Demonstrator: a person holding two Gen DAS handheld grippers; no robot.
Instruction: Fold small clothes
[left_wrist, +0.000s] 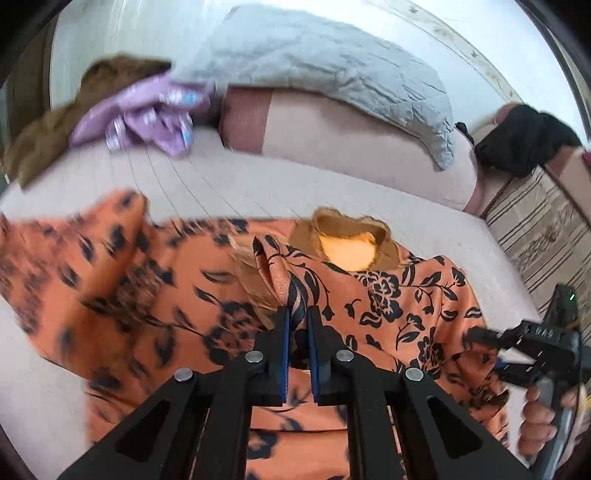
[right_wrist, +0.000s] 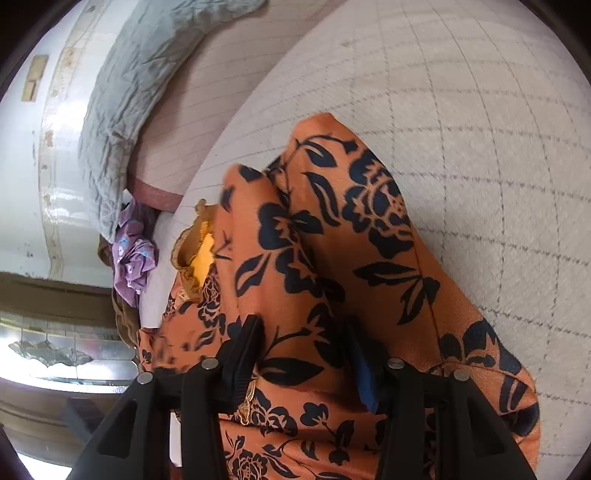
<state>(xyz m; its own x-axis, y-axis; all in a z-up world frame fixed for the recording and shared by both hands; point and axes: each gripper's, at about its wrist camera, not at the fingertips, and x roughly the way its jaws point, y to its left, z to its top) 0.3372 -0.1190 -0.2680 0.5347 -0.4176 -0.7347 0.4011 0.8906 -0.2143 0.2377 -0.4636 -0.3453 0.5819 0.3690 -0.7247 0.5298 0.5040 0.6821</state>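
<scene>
While the left gripper (left_wrist: 297, 314) pinches a raised ridge of the orange floral garment (left_wrist: 388, 295) between nearly closed jaws, the right gripper (right_wrist: 306, 339) straddles a thick fold of the same cloth, jaws half apart; whether its pads press I cannot tell. The garment lies spread on the pale quilted bed (right_wrist: 461, 110) ahead of both. This looks like mid-fold; next, carrying the pinched edge across needs a steady grip.

orange garment (left_wrist: 369, 295) with black flowers; lilac cloth (left_wrist: 147, 114).
</scene>
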